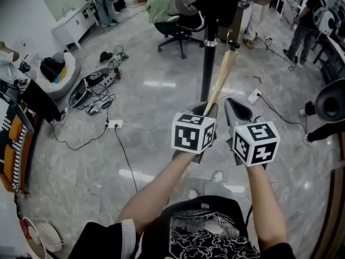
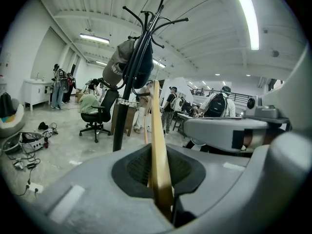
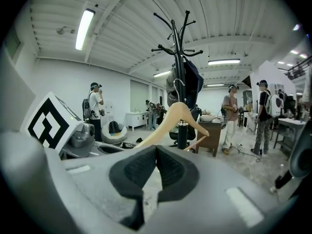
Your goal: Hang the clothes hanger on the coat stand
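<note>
Two grey hand-held grippers side by side above a glossy grey marble floor [image 1: 161, 63], marker cubes facing the head camera.

Left gripper [image 1: 209, 110]: fingers clamped on one arm of a pale wooden clothes hanger [image 1: 225, 72], with the wood pinched between the dark ribbed pads and running straight up the middle of the left gripper view. Seen from the head view as a thin edge-on strip, slanting up and away from the fingers toward the right, its far end close beside the pole of a tall black metal coat stand [image 1: 208, 63]. Held in the air, off the floor, entirely by that one grip.

Right gripper [image 3: 156, 148]: fingers together at the tips, nothing between the pads, only a sliver of floor showing through the gap lower down. Just to the right of the left gripper, near the hanger but not touching it.

From the right gripper view, the hanger's curved shoulder and lower bar in front of the stand's pole, with a silver metal hook [image 3: 176, 87] rising from the top of the curve; impossible to tell whether the hook touches the pole. Well above it, the stand's curved black prongs, and dark garments [image 2: 127, 62] draped over some of them.

Beyond the stand, a black office chair [image 1: 178, 28] on castors with a green garment [image 1: 160, 7] over it. To the left on the floor, a tangle of cables [image 1: 97, 88]. Several people standing in the background.
</note>
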